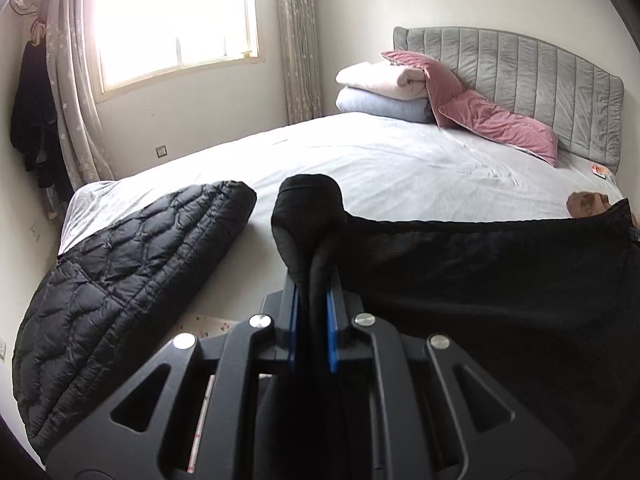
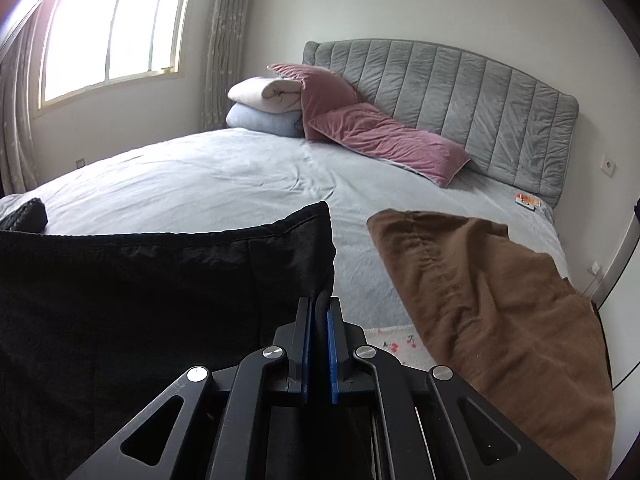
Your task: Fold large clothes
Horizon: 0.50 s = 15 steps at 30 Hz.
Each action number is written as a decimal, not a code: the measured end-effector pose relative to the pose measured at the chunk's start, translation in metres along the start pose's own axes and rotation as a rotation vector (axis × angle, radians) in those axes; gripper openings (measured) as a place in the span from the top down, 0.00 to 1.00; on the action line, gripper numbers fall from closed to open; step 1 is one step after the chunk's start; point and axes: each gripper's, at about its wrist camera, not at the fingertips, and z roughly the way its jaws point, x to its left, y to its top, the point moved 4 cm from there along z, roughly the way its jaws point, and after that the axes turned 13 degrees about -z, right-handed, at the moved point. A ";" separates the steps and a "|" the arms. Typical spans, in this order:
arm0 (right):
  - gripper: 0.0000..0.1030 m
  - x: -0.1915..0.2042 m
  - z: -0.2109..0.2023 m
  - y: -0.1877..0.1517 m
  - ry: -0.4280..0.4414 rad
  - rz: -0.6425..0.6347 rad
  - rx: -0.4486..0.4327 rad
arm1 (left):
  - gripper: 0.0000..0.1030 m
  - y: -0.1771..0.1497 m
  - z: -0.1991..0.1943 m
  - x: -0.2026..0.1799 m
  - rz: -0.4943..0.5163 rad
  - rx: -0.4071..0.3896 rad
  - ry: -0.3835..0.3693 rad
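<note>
A large black garment (image 1: 500, 280) is stretched between my two grippers above the near edge of the bed. My left gripper (image 1: 314, 292) is shut on one bunched corner of it, which bulges up above the jaws. My right gripper (image 2: 319, 312) is shut on the other corner of the same black garment (image 2: 160, 288), which spreads to the left in the right wrist view. The garment's lower part hangs out of sight below both grippers.
A black quilted jacket (image 1: 120, 280) lies on the bed's near left corner. A brown garment (image 2: 492, 312) lies at the near right. Folded blankets (image 2: 266, 108), pink pillows (image 2: 384, 136) and a grey headboard (image 2: 480, 108) are at the far end. The bed sheet (image 2: 220, 184) is pale grey.
</note>
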 end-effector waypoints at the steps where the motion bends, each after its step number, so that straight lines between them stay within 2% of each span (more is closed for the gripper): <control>1: 0.95 -0.001 0.004 0.010 -0.022 0.013 -0.019 | 0.87 0.007 0.008 -0.003 -0.007 -0.027 0.011; 4: 0.94 0.006 0.031 0.029 -0.081 0.023 -0.030 | 0.87 0.013 0.048 -0.007 -0.027 -0.058 0.064; 7: 0.94 0.024 0.076 0.030 -0.109 -0.031 0.036 | 0.86 -0.004 0.099 -0.010 0.008 -0.032 0.142; 9: 0.93 0.037 0.105 0.020 -0.118 -0.058 0.097 | 0.84 -0.024 0.135 -0.012 0.036 0.023 0.190; 11: 0.92 0.044 0.136 0.007 -0.103 -0.059 0.191 | 0.81 -0.042 0.167 -0.013 0.065 0.123 0.236; 13: 0.91 0.046 0.156 -0.007 -0.098 -0.065 0.270 | 0.69 -0.050 0.186 -0.014 0.098 0.229 0.275; 15: 0.89 0.042 0.154 -0.009 -0.091 -0.047 0.278 | 0.61 -0.044 0.180 -0.012 0.091 0.222 0.284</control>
